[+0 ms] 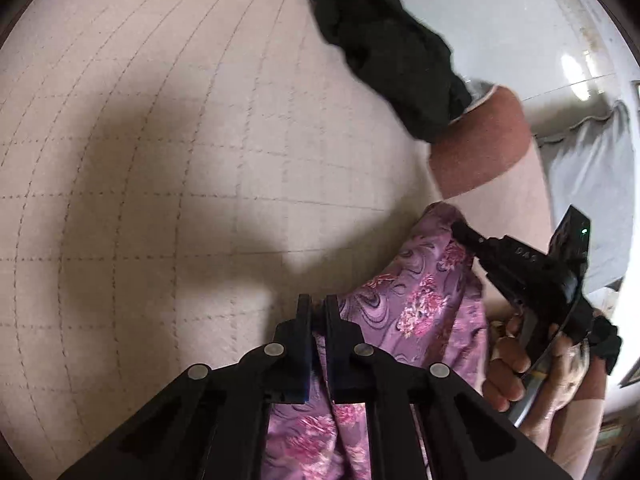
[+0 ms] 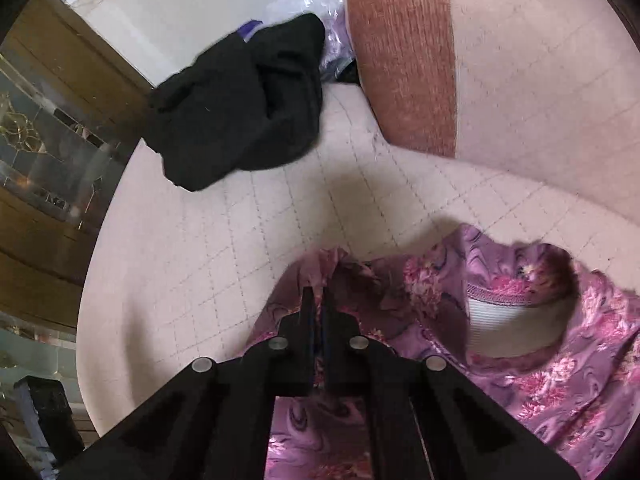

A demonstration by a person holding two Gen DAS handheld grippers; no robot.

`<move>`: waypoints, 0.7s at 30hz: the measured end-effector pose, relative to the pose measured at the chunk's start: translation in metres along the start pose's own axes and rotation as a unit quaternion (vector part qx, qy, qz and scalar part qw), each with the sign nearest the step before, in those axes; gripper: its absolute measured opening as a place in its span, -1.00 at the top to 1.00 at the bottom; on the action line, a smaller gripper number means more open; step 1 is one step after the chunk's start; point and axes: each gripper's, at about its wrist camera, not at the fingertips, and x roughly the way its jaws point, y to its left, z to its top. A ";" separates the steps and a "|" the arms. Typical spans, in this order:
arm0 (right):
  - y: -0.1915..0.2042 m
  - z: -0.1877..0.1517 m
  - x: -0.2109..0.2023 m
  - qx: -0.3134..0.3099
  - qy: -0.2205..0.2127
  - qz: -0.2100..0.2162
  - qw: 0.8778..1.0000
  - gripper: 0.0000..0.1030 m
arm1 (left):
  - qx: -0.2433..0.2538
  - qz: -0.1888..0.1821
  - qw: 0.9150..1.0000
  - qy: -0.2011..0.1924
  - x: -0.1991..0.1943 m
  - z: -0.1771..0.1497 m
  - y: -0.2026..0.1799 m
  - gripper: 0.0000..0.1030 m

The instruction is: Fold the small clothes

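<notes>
A purple floral garment [image 1: 420,304] lies bunched on the cream quilted surface [image 1: 160,160]. My left gripper [image 1: 317,304] is shut on its near edge, with fabric showing between the fingers. In the left wrist view my right gripper [image 1: 460,227], held by a hand [image 1: 508,364], pinches the garment's far corner. From the right wrist, the right gripper [image 2: 318,296] is shut on a raised fold of the purple garment [image 2: 560,360]. The garment's neckline [image 2: 516,320] gapes open to the right, showing a white ribbed lining.
A crumpled black garment [image 2: 240,112] lies further back on the quilted surface [image 2: 240,260], also seen as black cloth [image 1: 380,40]. A rust-brown cushion [image 2: 400,60] sits beside it. A wooden cabinet with glass [image 2: 40,148] stands beyond the surface's left edge.
</notes>
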 end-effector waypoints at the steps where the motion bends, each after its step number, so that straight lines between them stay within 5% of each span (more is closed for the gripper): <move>1: 0.001 -0.002 0.008 -0.002 0.007 -0.005 1.000 0.96 | -0.008 0.004 1.000 0.004 0.004 0.000 0.005 0.93; 6: 0.000 -0.007 0.031 -0.011 0.034 -0.030 0.999 0.85 | -0.037 0.013 0.999 0.024 0.017 0.001 0.018 0.78; 7: -0.002 -0.010 0.017 -0.002 0.023 -0.023 0.999 0.69 | -0.034 0.022 0.999 0.020 0.013 0.001 0.015 0.71; 10: -0.001 -0.030 -0.040 -0.011 -0.030 0.000 0.999 -0.37 | 0.010 0.091 0.995 -0.031 -0.009 -0.004 -0.005 0.41; 13: 0.006 -0.072 -0.106 -0.038 -0.069 -0.020 0.997 -0.39 | 0.088 0.117 0.986 -0.079 -0.032 -0.016 -0.039 0.33; 17: 0.005 -0.148 -0.189 -0.038 -0.113 -0.052 0.992 -0.40 | 0.174 0.102 0.970 -0.135 -0.063 -0.056 -0.085 -0.15; 21: -0.011 -0.226 -0.247 -0.008 -0.163 -0.101 0.981 -0.40 | 0.303 0.082 0.935 -0.164 -0.085 -0.127 -0.128 -0.55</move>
